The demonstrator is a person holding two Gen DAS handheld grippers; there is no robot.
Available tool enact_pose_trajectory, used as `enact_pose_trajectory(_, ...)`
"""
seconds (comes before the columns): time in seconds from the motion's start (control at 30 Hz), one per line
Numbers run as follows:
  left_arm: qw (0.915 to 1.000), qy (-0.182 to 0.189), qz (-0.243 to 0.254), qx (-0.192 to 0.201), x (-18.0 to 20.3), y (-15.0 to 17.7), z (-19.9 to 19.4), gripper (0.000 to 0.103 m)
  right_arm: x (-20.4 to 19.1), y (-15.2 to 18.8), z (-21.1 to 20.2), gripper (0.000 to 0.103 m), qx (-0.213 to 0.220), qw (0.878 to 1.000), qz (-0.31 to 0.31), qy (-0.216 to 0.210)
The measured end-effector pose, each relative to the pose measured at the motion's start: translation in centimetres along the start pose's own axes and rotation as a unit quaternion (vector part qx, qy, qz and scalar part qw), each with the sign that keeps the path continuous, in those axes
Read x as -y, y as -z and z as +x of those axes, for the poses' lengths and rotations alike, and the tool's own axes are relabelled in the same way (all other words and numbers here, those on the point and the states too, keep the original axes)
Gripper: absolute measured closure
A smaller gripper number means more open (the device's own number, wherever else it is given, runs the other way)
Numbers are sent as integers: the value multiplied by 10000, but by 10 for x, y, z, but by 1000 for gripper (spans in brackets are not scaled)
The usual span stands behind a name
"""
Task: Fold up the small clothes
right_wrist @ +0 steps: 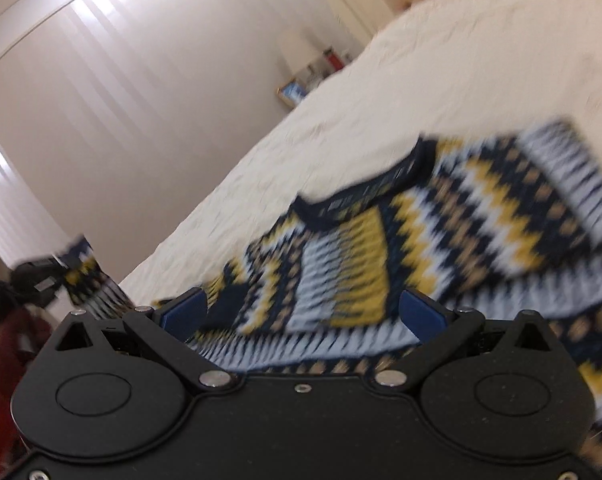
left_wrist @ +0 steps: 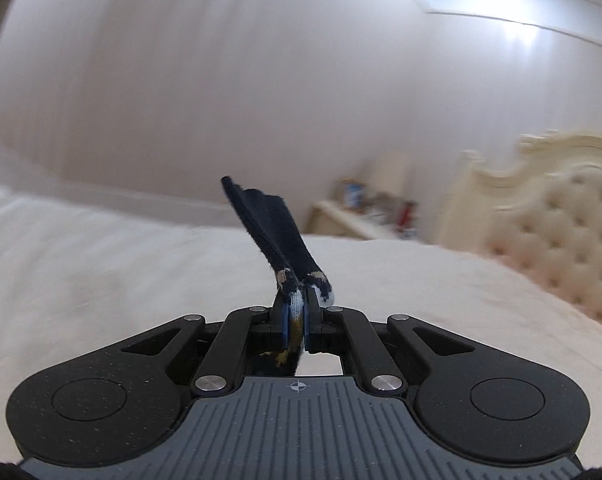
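Left gripper (left_wrist: pixel 296 322) is clamped on the sweater's navy cuff, sleeve lifted off the bed (right_wrist: pixel 441 60); right gripper (right_wrist: pixel 301 312) gapes wide, unclenched, over the patterned sweater (right_wrist: pixel 441 216), whose body lies directly ahead; right hand sits nearer.

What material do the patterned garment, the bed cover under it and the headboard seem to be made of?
The navy, yellow and white zigzag-patterned garment looks like knitted yarn: the pattern is stepped stitch by stitch and the navy collar looks ribbed. The cream bed cover seems a soft matte fabric with fine crinkles, perhaps cotton. The cream buttoned headboard looks like padded upholstery, tufted in diamonds, set in a glossy carved frame, possibly painted wood.
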State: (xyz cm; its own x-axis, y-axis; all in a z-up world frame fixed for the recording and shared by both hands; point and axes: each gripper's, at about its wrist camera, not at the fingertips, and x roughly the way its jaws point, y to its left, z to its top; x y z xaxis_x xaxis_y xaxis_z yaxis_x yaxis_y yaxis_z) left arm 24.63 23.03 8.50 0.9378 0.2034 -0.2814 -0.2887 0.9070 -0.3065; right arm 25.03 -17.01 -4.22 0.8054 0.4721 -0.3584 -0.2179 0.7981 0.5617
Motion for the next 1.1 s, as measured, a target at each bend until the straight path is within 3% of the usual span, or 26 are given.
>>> enact_pose_trajectory(0.2, 9953, 961, 13, -93, 93, 1, -9, 97, 8, -19, -17, 0, 335, 9986, -181, 359)
enact_pose_trajectory(0.4, 9869, 1570, 56, -377, 159, 29, 13, 97, 19, -36, -42, 1, 677, 9952, -277, 643)
enact_pose_trajectory(0.6, 9767, 1925, -95, -942, 198, 75, 34, 97, 41, -52, -62, 1, 936, 9920, 87, 847)
enact_pose_trajectory(0.87, 9633, 2064, 374, -1676, 217, 126, 48, 95, 60, -58, -66, 1, 1016, 9890, 356, 1016)
enact_pose_trajectory(0.9, 9605, 2108, 452, -1762, 220, 128, 49, 87, 61, -57, -66, 1, 1013, 9890, 346, 1020)
enact_pose_trajectory(0.93, 9564, 2195, 548, -1850, 223, 130, 49, 69, 61, -57, -66, 1, 1008, 9890, 337, 1027)
enact_pose_trajectory(1.1, 9296, 2847, 1032, -2100, 240, 134, 45, 32, 62, -55, -68, 1, 1042, 9874, 393, 1123)
